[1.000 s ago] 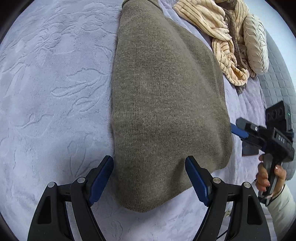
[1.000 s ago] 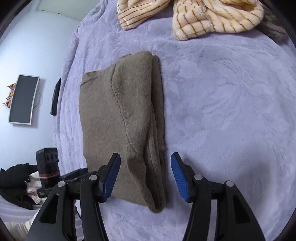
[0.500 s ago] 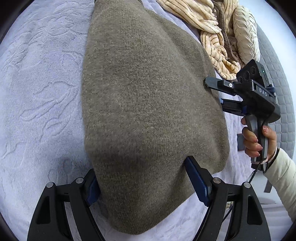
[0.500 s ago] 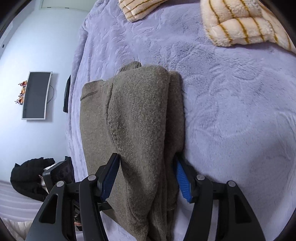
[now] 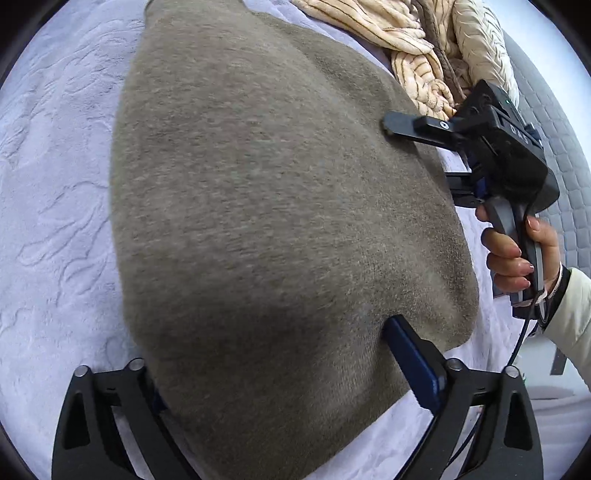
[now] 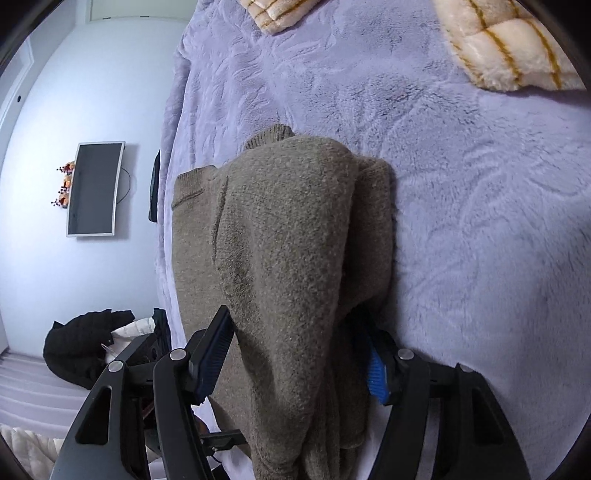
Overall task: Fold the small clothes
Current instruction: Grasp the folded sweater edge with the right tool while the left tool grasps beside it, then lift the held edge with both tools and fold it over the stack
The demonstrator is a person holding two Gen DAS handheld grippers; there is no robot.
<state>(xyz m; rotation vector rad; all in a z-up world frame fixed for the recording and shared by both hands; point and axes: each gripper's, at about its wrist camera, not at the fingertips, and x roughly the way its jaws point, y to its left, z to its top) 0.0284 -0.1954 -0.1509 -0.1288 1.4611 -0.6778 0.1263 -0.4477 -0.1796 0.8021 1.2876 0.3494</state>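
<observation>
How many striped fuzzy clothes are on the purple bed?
2 show in the right wrist view: one striped piece at the top middle, another striped piece at the top right corner. They may join out of view.

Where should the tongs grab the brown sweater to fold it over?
Probably the near edge of the brown sweater, one pair of tongs at each side. The folded layers bunch thick there, and both the left tongs and right tongs already straddle it.

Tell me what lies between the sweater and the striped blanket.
Only bare purple bedspread lies between the sweater and the striped blanket, shown in the right wrist view.
</observation>
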